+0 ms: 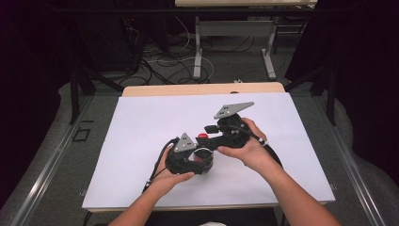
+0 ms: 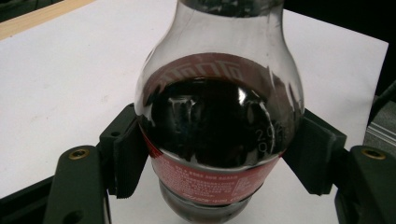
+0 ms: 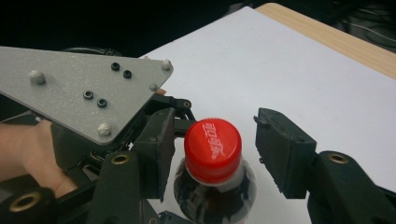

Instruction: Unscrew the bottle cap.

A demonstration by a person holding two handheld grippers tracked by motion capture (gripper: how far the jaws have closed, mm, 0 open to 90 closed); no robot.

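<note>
A clear bottle of dark cola (image 2: 219,126) with a red label stands upright on the white sheet (image 1: 141,127). My left gripper (image 2: 219,156) is shut on its belly, both pads (image 2: 128,158) pressed against the sides. In the high view the left gripper (image 1: 203,159) sits mid-table, with the bottle's red cap (image 1: 203,136) just above it. My right gripper (image 3: 222,140) straddles the red cap (image 3: 212,149) from above and is open. Its left jaw is close against the cap and its right jaw stands clear of it. In the high view the right gripper (image 1: 205,134) reaches in from the right.
The white sheet covers most of a wooden table, whose bare edge (image 1: 202,88) shows at the far side. Beyond it are loose cables (image 1: 160,61) on the floor and another table's legs (image 1: 197,47). Metal rails (image 1: 51,160) run along both sides.
</note>
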